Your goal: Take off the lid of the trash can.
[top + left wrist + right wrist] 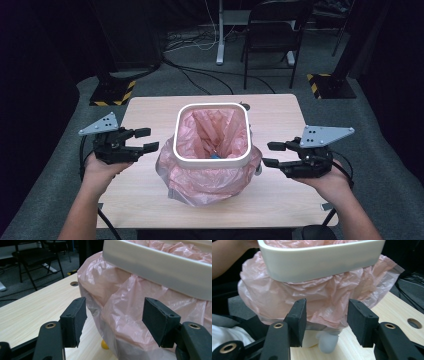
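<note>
- At the middle of the table (280, 200) stands a bin (212, 158) with a white square rim, lined with a pink bag (210, 131).
- Bag hangs over the outside of the bin and bunches in folds below the rim on all sides; a small blue thing lies inside near the bottom, too small to tell what it is.
- Left gripper (145, 139) is level with the rim, just beside the bin's left side and apart from it.
- Its jaws stand apart with nothing clamped; in the left gripper view the bag's folds (125, 302) lie beyond the gap, not pressed by the pads.
- Right gripper (274, 154) hangs just beside the bin's right side, also not touching.
- Its jaws stand apart too, empty; in the right gripper view the draped bag (324, 297) and the rim (319, 260) lie ahead of the gap.
- Small yellow bit (104, 344) lies on the table by the bin's foot in the left gripper view.
- Round hole (74, 283) shows in the tabletop.
- Beyond the table, on grey floor, stands a black folding chair (272, 35), with cables (195, 45) trailing near it.
</note>
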`<state>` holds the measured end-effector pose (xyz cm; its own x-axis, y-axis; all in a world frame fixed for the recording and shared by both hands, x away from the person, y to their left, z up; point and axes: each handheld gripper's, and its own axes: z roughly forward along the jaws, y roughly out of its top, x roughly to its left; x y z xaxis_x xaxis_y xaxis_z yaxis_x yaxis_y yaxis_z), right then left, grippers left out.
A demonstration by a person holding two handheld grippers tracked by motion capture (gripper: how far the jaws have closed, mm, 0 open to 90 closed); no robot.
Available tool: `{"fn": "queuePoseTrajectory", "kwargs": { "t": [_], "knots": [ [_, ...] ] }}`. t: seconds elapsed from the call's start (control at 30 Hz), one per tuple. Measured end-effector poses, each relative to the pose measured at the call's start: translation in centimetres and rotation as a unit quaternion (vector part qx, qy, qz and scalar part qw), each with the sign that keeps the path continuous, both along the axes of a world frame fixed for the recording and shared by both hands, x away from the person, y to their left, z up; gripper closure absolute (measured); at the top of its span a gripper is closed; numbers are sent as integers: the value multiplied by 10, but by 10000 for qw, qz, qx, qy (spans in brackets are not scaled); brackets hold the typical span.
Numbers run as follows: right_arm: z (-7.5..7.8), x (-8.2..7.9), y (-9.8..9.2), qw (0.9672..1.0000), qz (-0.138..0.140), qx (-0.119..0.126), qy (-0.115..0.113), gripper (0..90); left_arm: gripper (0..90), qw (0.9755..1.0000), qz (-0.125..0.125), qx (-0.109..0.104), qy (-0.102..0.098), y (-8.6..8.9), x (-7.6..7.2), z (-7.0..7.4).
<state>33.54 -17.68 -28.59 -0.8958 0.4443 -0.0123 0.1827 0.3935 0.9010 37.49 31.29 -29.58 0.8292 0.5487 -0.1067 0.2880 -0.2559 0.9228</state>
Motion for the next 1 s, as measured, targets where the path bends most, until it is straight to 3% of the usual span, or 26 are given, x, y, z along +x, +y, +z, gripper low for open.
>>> {"fn": "queuePoseTrajectory", "kwargs": {
  "t": [0.6,0.77,1.0],
  "knots": [
    [21,-5,8,9996,262,-2,-63,483,357,9998,-103,135,-69,-15,17,21],
    [27,-9,13,9991,387,-106,-158,482,356,9998,-198,58,-72,-19,20,27],
    [37,-11,20,9984,517,-61,-207,486,356,9995,-269,-14,-135,-27,26,37]
  ]
}}
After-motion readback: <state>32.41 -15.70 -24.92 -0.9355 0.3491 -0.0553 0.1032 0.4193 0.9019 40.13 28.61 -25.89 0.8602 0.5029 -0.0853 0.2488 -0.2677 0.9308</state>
